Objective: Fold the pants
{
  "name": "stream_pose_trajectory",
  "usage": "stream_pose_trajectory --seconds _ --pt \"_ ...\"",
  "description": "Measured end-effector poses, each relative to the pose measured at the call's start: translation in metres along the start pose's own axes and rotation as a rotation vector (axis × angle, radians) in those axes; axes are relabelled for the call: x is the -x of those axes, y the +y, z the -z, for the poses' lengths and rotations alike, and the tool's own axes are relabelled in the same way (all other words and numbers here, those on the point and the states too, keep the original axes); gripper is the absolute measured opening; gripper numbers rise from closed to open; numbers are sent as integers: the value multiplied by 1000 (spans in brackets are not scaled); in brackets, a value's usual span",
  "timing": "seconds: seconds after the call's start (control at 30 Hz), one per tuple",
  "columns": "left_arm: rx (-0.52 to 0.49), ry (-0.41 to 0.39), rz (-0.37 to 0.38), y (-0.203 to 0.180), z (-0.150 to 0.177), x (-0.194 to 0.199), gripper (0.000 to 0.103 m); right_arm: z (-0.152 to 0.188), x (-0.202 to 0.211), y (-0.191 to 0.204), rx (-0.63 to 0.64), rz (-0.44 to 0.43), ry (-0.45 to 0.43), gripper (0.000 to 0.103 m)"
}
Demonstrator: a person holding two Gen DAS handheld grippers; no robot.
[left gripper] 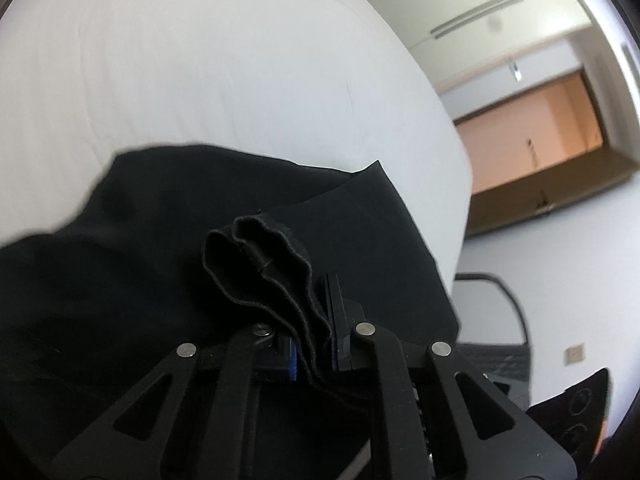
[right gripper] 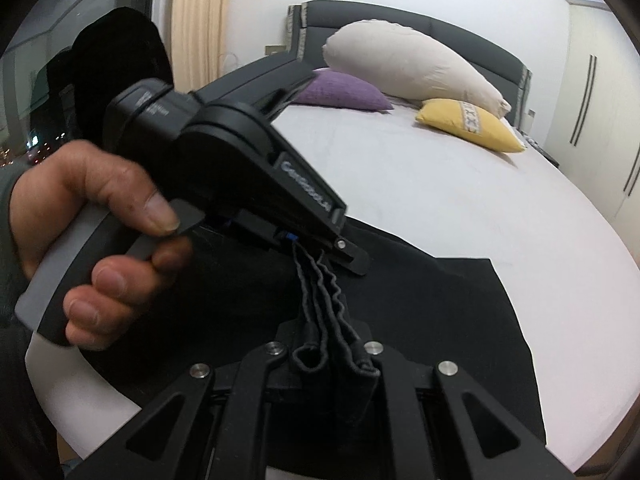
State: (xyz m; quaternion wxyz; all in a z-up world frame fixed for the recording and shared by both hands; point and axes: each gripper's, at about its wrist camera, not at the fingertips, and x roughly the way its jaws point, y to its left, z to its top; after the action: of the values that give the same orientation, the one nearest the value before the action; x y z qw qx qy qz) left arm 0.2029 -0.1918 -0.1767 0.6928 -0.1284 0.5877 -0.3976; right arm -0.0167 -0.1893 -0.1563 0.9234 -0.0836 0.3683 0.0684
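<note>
Fold under way: left gripper [left gripper: 316, 344] and right gripper [right gripper: 336, 364] both pinch the pants [right gripper: 420, 312] hem; next, carry it across the bed [right gripper: 440, 200].

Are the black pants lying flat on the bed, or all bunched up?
Bunched at one edge: the left gripper and right gripper pinch gathered pleats of the black pants. The rest lies spread on the bed.

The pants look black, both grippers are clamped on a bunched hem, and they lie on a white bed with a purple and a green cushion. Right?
Nearly. The right wrist view shows a yellow cushion, not green, beside the purple cushion. The rest holds: black pants on the white bed, left gripper and right gripper clamped on the hem.
</note>
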Motion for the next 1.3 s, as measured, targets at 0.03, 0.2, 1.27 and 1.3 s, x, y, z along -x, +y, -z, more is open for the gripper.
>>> stream_pose_trajectory --seconds 0.03,0.2,1.27,1.3 --pt "-16 6 -15 3 10 9 9 -1 -3 5 12 -8 8 11" --pt "-38 43 -72 20 23 14 9 -2 -20 20 23 -63 56 11" --pt "-18 -83 -266 76 72 71 15 -14 -10 -13 -179 -502 175 58" --pt "-7 -105 -305 77 74 78 15 -18 -6 -34 -218 -519 161 58"
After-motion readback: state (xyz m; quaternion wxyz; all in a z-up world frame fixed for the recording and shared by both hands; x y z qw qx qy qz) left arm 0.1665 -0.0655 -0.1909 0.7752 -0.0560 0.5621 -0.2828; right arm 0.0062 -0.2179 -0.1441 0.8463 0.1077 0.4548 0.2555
